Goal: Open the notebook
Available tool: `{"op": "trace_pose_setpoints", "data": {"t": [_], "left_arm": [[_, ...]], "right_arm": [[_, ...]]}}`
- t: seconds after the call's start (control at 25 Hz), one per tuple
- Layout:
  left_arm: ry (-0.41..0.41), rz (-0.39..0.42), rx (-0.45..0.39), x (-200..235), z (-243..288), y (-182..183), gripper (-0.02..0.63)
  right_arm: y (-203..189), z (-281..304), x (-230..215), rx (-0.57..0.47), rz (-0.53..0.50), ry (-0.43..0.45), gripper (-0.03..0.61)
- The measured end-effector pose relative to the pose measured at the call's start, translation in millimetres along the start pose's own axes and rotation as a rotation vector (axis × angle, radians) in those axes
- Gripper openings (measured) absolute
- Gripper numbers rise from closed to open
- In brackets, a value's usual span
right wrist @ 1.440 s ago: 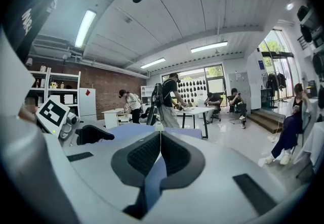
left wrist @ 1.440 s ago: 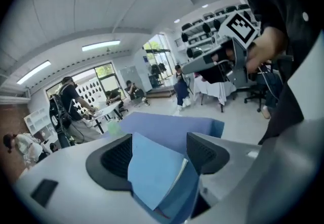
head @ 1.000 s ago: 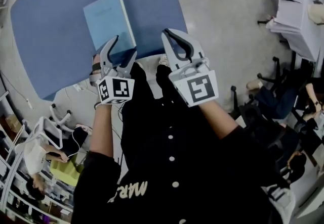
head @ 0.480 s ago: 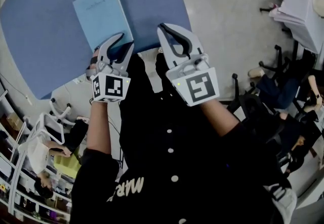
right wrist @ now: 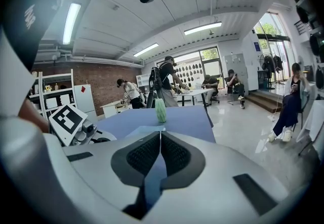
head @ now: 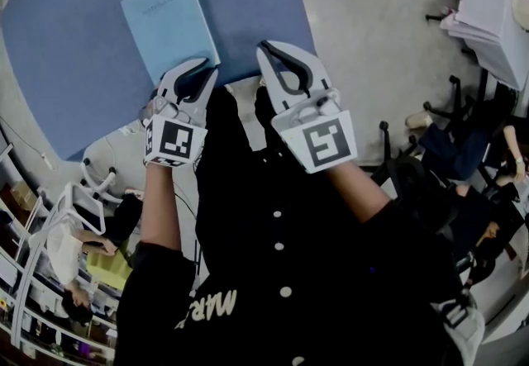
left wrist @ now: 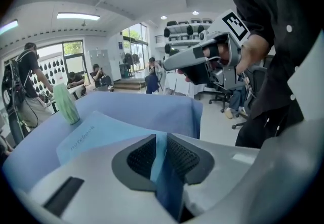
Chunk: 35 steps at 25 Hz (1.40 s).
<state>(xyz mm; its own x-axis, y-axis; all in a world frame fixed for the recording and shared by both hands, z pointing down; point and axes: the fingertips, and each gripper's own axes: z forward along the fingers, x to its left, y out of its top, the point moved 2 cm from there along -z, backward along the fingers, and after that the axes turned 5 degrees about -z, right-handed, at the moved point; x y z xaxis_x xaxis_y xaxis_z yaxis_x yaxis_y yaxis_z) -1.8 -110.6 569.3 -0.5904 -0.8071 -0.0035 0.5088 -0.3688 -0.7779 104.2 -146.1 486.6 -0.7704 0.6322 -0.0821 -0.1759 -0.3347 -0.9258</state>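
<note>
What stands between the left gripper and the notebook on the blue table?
Nothing visible does. The left gripper, whose jaws have just been closing with nothing gripped between them, is at the near corner of the closed notebook. The green vase stands beyond the notebook's far end, out of the way.

The right tool [right wrist: 160,139] fills the bottom of the view. It is big and grey-white, with black bumpy pads. Its two jaws touch at the tips and hold nothing.

A tall green bumpy vase [right wrist: 160,110] stands on a table with a blue cloth [right wrist: 195,117]. Right in front of the vase, a thin light-blue notebook [right wrist: 144,130] lies flat. To the left of the vase, and nearer, is the left tool [right wrist: 83,132] with its black-and-white marker cube.

Behind the vase, people [right wrist: 164,81] stand by a white table [right wrist: 195,92]. Far to the right of the vase, a person [right wrist: 293,99] sits. Long lights [right wrist: 202,28] glow high above the vase.
</note>
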Motion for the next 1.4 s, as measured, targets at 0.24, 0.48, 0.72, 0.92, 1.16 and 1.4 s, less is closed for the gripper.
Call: {"op": "trace_pose_setpoints", "data": {"t": [0.24,0.48,0.72,0.92,1.16,1.4], "left_arm": [[0.03,0.017,0.004,-2,0,0,0.044],[0.145,-0.077,-0.038,-2,-14,10,0.025],[0.203,-0.373,-0.171,3,-42,24,0.02],[0.192,-0.569,-0.315,13,-54,29,0.02],[0.262,-0.726,-0.456,27,-83,26,0.02],[0.371,-0.912,-0.671,44,-132,17,0.02]], "right_arm": [[-1,-2,1,0.001,0.002,0.004,0.008],[5,-3,6,0.003,-0.005,0.015,0.008],[24,-8,13,-0.02,-0.038,0.035,0.008],[37,-1,21,-0.025,-0.06,0.047,0.008],[51,9,32,-0.033,-0.083,0.054,0.009],[61,23,46,-0.029,-0.1,0.067,0.009]]}}
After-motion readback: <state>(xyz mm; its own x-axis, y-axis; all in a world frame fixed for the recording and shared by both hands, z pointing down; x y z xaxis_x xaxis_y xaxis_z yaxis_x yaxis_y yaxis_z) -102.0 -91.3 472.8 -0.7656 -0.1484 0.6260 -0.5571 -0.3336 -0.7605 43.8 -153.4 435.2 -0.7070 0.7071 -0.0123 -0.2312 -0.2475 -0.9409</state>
